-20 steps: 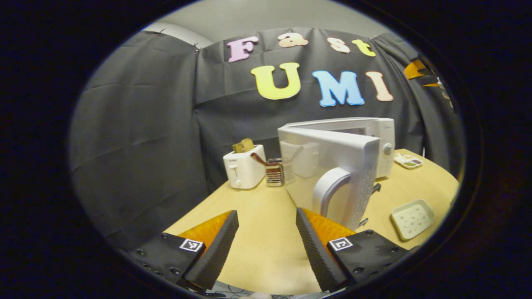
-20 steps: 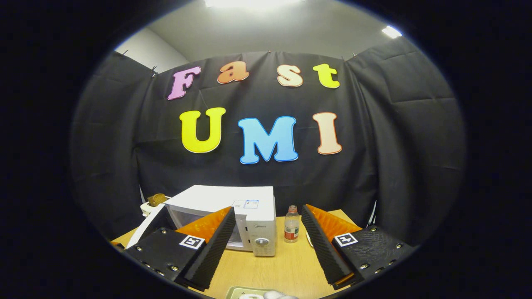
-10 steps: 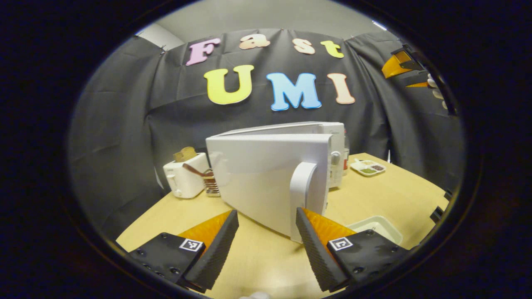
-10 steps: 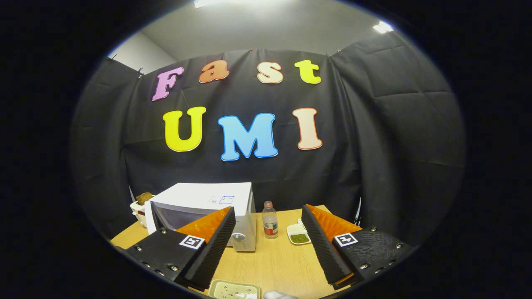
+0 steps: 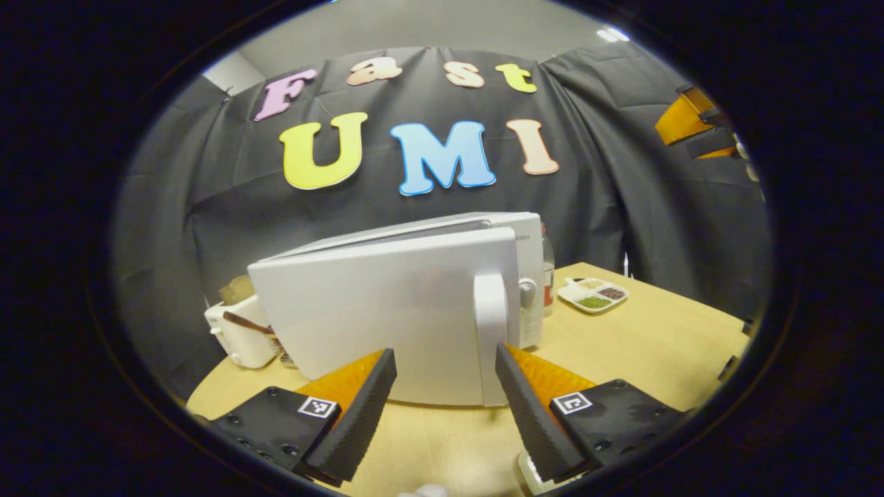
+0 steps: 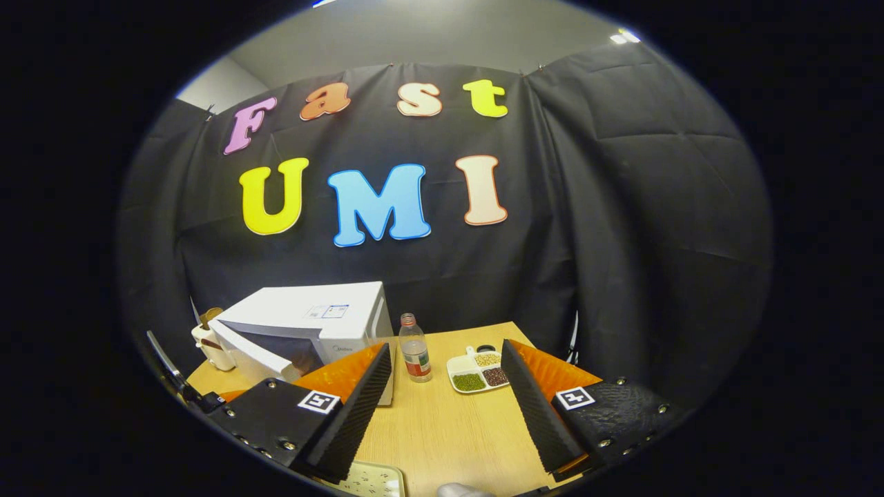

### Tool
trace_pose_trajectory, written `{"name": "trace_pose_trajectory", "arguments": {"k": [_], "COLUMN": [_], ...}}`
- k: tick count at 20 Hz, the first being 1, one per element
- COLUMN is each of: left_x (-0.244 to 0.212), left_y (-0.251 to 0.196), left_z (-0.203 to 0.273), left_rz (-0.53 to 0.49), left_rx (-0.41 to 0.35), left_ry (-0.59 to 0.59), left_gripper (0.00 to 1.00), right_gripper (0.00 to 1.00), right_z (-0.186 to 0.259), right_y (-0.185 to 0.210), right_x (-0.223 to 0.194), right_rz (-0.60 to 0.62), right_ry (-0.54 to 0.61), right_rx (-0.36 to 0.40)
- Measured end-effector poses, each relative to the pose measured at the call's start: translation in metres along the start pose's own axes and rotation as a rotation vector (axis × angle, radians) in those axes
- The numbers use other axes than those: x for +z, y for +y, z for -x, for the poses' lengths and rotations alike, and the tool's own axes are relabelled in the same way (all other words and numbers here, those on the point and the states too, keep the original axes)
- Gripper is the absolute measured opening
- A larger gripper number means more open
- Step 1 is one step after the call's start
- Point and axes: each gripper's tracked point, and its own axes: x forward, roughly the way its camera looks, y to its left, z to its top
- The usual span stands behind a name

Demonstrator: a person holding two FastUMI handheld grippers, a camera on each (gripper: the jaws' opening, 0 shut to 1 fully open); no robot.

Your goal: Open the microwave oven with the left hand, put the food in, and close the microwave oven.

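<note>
The white microwave [image 5: 414,304] stands on the wooden table [image 5: 649,345]. Its door [image 5: 373,310] is swung almost to the body, and a narrow gap shows along the top. My left gripper [image 5: 445,359] is open right in front of the door, and the door's white handle [image 5: 491,331] rises just above its right fingertip. In the right gripper view the microwave [image 6: 311,317] sits at the left with its door [image 6: 252,348] slightly ajar. My right gripper [image 6: 447,355] is open, holds nothing, and hangs above the table; it also appears high at the right [image 5: 694,124].
A white toaster [image 5: 238,331] with bread stands left of the microwave. A small bottle [image 6: 415,348] and a divided dish of beans [image 6: 476,373] sit to its right. A pale speckled tray [image 6: 366,480] lies near the table's front edge.
The microwave door has swung from wide open to almost closed, with my left gripper following it round. The right gripper's view has shifted right, bringing the bottle and divided dish into sight.
</note>
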Motion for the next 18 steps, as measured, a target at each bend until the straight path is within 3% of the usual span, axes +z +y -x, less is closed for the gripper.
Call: {"name": "trace_pose_trajectory", "arguments": {"k": [1,2,10,12,14,18], "left_x": [0.002,0.003,0.003,0.002,-0.001,-0.003], "left_y": [-0.004,-0.006,-0.004,-0.013,-0.013,-0.009], "left_z": [-0.012,-0.023,-0.087,-0.092,-0.093,-0.092], "left_rz": [-0.001,-0.003,0.009,0.013,0.018,0.045], "left_rx": [-0.009,-0.01,0.013,-0.013,-0.01,0.001], "left_ry": [-0.003,-0.005,0.015,0.016,0.021,0.016], "left_gripper": [1.0,0.94,0.98,0.99,0.95,0.98], "right_gripper": [0.98,0.98,0.98,0.98,0.98,0.98], "right_z": [-0.004,-0.008,-0.028,-0.033,-0.036,-0.039], "right_y": [-0.005,-0.008,-0.012,-0.012,-0.013,-0.011], "right_x": [-0.005,-0.007,-0.017,-0.02,-0.023,-0.023], "right_rz": [0.003,0.003,-0.006,-0.005,-0.007,-0.004], "right_ry": [0.013,0.021,0.053,0.066,0.075,0.081], "right_rx": [-0.012,-0.02,-0.034,-0.035,-0.035,-0.032]}}
